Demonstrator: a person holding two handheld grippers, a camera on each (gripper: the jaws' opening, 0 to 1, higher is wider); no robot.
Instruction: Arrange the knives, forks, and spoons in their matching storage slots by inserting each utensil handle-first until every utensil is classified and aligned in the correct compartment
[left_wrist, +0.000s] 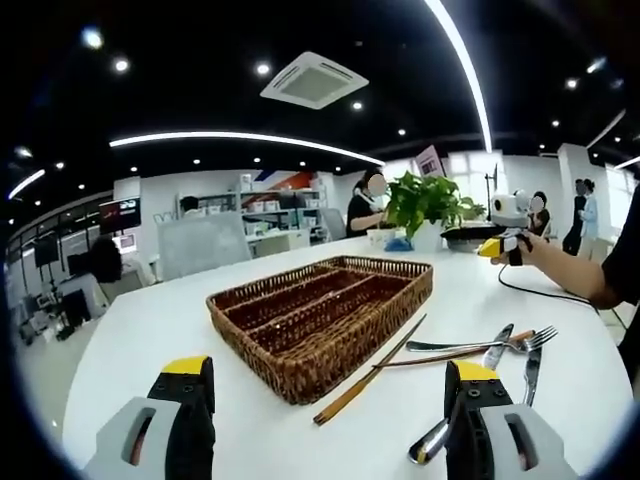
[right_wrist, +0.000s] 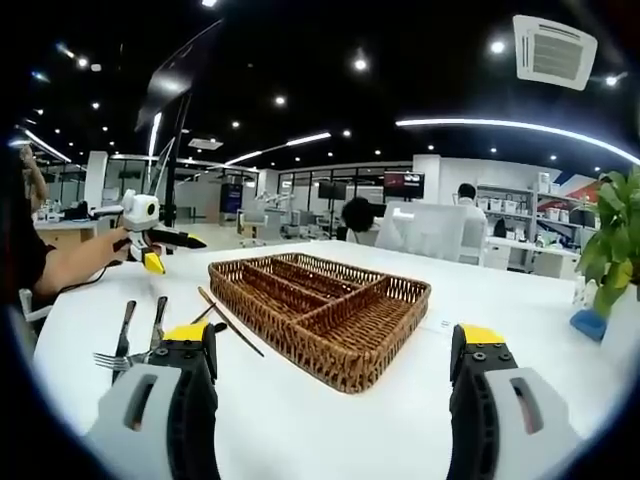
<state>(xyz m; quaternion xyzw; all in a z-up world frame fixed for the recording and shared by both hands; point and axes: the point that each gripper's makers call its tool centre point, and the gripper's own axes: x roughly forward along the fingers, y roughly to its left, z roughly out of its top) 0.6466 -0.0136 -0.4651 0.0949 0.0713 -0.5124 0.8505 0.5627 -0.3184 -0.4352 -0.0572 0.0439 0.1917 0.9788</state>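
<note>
White desk in an open office carries an empty wicker tray, with stiff, slippery cutlery lying loose just right of it, best pinched mid-handle, while the left tongs and right tongs gape wide, empty.

Open desk is offered left of the wicker tray; its right flank is blocked by chopsticks and cutlery

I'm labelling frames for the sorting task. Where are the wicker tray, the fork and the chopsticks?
wicker tray (left_wrist: 300, 378): left gripper view, near corner of its woven wall.
fork (left_wrist: 541, 338): left gripper view, on its tines.
chopsticks (left_wrist: 370, 380): left gripper view, middle of the shafts.
</note>
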